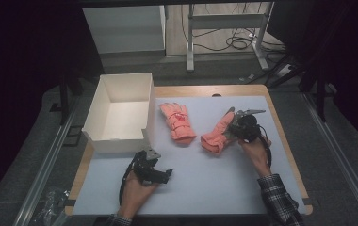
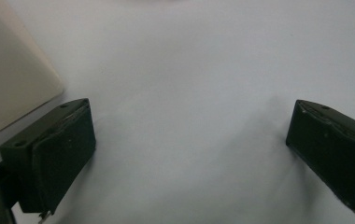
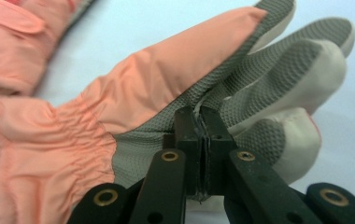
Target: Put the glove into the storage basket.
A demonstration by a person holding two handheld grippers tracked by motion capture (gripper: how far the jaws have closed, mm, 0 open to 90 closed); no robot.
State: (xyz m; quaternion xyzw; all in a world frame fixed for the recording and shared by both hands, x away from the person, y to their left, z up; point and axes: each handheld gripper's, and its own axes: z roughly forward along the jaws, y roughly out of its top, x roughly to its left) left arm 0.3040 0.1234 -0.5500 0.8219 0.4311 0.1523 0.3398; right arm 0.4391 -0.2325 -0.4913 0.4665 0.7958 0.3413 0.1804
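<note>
Two salmon-pink gloves lie on the white mat (image 1: 205, 179). One glove (image 1: 178, 121) rests flat near the middle, beside the box. The other glove (image 1: 215, 136) lies to the right, and my right gripper (image 1: 233, 123) is shut on it. In the right gripper view the jaws (image 3: 201, 126) pinch a fold of its grey textured palm fabric, with the glove (image 3: 166, 79) stretching away left and its pale fingers to the right. The first glove (image 3: 17, 28) shows at the upper left there. My left gripper (image 1: 160, 173) rests low over the mat, open (image 2: 189, 154), with nothing between its jaws.
An open white cardboard box (image 1: 116, 141) stands at the table's left; its corner (image 2: 7, 79) shows in the left gripper view. The mat covers a wooden table. Table legs and cables lie on the floor beyond the far edge.
</note>
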